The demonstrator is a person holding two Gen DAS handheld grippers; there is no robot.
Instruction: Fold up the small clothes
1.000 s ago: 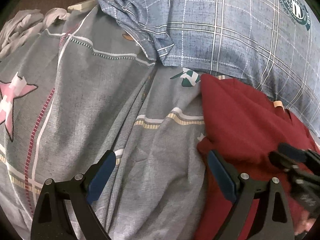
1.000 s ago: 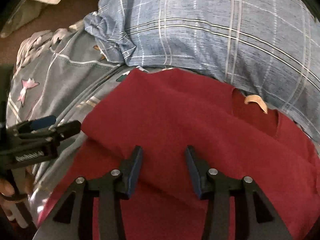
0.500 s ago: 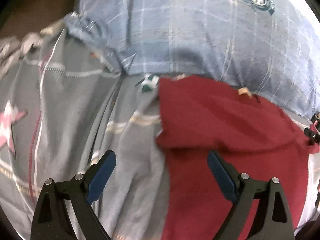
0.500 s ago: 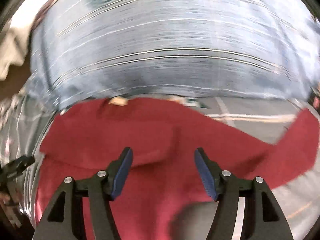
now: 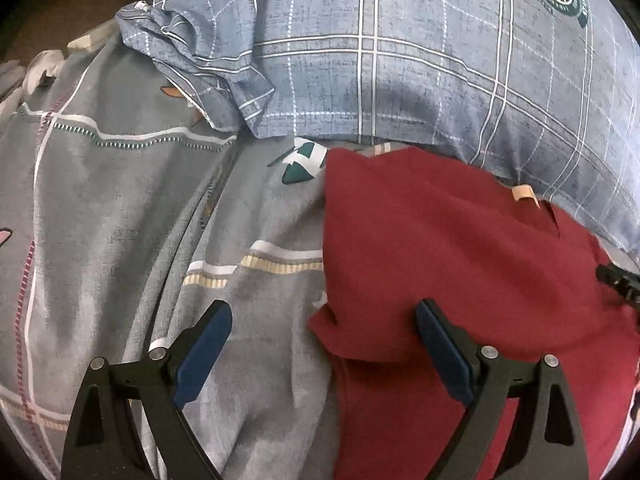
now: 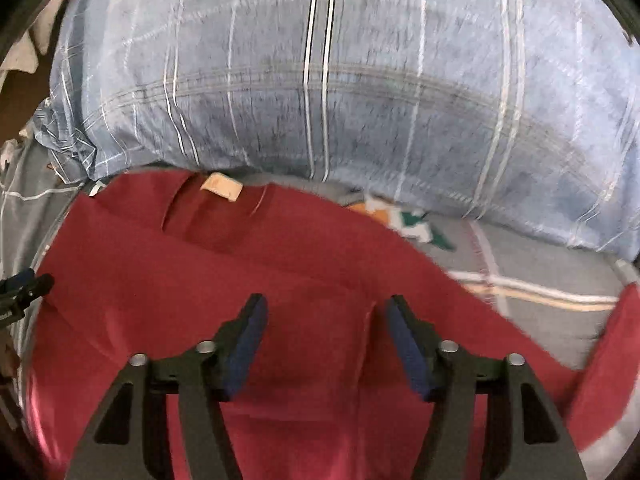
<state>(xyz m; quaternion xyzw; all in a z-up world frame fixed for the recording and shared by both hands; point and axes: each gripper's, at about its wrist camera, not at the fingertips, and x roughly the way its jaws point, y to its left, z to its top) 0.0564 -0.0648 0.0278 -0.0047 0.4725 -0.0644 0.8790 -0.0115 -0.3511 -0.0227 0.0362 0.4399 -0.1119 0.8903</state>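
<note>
A dark red shirt (image 5: 452,256) lies on a grey patterned bedsheet (image 5: 120,216), its left side folded over the body. A tan neck label (image 5: 525,193) shows at its collar. My left gripper (image 5: 324,344) is open and empty above the shirt's folded left edge. My right gripper (image 6: 325,336) is open and empty over the middle of the shirt (image 6: 224,280), whose unfolded right sleeve (image 6: 616,344) spreads to the right. The label shows there too (image 6: 221,187). The right gripper's tip shows at the left view's right edge (image 5: 618,280).
A blue plaid pillow (image 5: 420,52) lies just behind the shirt and fills the back of both views (image 6: 340,80). Its crumpled corner (image 5: 200,76) rests on the sheet at back left. The sheet (image 6: 540,276) shows to the shirt's right.
My right gripper has swung from the shirt's left part to its middle, now facing the unfolded right sleeve, and has opened wider. My left gripper stayed open by the folded left edge.
</note>
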